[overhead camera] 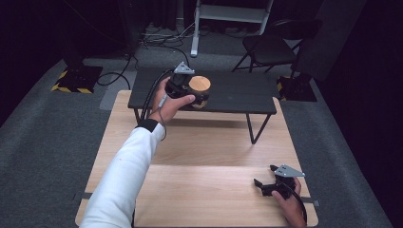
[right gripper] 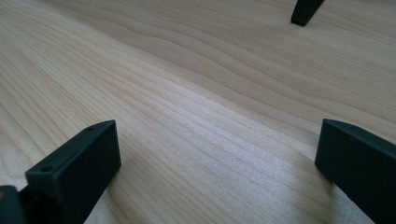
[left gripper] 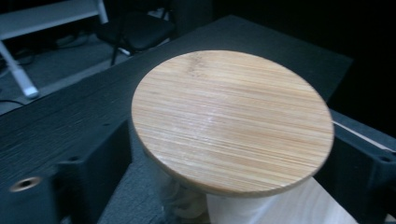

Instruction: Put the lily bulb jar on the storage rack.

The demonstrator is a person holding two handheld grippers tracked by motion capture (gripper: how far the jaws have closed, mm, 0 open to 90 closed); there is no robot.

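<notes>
Left claw [overhead camera: 192, 92] pinches the jar [overhead camera: 199, 90] below its bamboo lid [left gripper: 232, 121]. Right claw [overhead camera: 264, 178] rests spread on the table [overhead camera: 209, 190].

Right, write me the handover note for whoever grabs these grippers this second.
Left gripper: at the far side, over the raised black shelf, jaws on either side of the jar with the bamboo lid, just below the lid; looks gripped, though contact is hard to confirm. Whether the jar's base sits on the shelf can't be told.
Right gripper: low over the light wooden table at the near right, jaws wide apart, holding nothing.
Done: jar taken between the left jaws, lid on.
Left: probably moving or setting down the jar; right gripper is free to assist.
</notes>
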